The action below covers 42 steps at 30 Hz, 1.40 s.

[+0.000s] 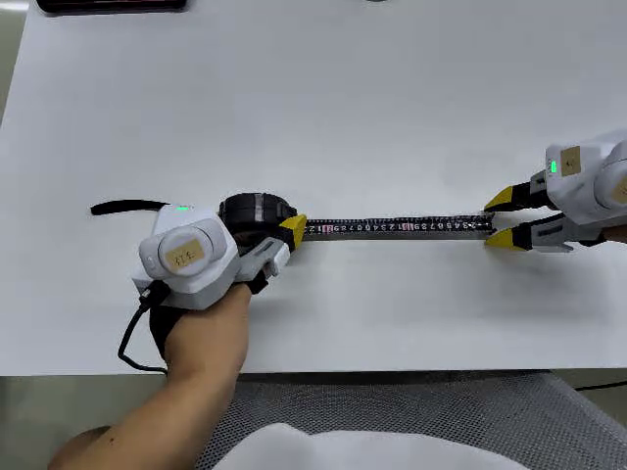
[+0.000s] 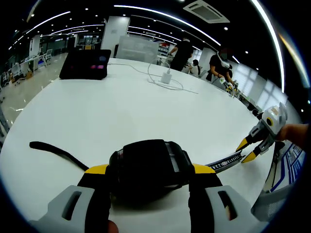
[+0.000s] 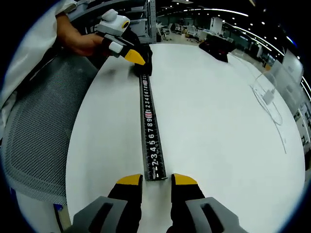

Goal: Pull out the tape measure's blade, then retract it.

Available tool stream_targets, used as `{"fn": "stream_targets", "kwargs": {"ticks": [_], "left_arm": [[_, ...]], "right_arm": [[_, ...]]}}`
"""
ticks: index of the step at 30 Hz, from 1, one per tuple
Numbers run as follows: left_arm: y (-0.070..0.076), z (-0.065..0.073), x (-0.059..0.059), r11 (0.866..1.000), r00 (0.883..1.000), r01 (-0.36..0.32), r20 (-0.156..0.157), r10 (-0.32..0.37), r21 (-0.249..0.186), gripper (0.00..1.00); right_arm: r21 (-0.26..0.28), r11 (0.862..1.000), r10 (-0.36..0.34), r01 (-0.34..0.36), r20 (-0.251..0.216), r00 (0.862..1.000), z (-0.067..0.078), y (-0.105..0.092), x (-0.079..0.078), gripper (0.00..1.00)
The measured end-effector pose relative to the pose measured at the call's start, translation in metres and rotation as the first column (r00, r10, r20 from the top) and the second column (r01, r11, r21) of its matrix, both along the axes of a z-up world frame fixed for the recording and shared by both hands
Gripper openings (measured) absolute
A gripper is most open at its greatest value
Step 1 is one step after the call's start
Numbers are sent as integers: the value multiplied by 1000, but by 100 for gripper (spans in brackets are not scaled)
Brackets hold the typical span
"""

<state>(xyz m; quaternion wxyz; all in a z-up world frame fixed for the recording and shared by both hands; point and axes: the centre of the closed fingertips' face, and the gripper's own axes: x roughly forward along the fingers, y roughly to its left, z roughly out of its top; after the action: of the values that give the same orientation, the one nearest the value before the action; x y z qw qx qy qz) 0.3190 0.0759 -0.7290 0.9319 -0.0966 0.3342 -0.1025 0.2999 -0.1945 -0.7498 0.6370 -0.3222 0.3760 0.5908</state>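
The black tape measure case (image 1: 257, 210) sits on the white table (image 1: 343, 108), and my left gripper (image 1: 276, 227) is shut on it, its yellow-tipped fingers (image 2: 98, 171) pressing both sides of the case (image 2: 148, 167). A black wrist strap (image 1: 127, 207) trails off to the left of the case. The blade (image 1: 397, 227) lies pulled out flat across the table to the right. Its end sits between the yellow fingertips (image 3: 130, 180) of my right gripper (image 1: 497, 220), which stands open around it with a gap on each side of the blade (image 3: 151, 141).
A dark tablet-like device (image 1: 110, 5) lies at the table's far left edge. A white charger and cable (image 2: 167, 77) lie further back. A mesh chair seat (image 1: 411, 411) is below the near table edge. People stand in the room behind.
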Motion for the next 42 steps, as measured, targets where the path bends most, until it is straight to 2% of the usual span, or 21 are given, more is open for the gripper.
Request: {"fn": "stream_targets", "kwargs": {"ticks": [12,27,42], "left_arm": [[0,-1,-1,1000,1000,-1,-3,1,-1,61],[-1,0,-3,1000,1000,3,-5,-3,-1,61],[-1,0,-4,1000,1000,16,-23,-16,-3,59]], "right_arm": [[2,1000,10,-10,-6,1000,-1,1,-1,12],[-6,1000,24,-24,3,1000,-2,1,-2,11],[-13,1000,24,-24,8,1000,-1,1,0,11]]}}
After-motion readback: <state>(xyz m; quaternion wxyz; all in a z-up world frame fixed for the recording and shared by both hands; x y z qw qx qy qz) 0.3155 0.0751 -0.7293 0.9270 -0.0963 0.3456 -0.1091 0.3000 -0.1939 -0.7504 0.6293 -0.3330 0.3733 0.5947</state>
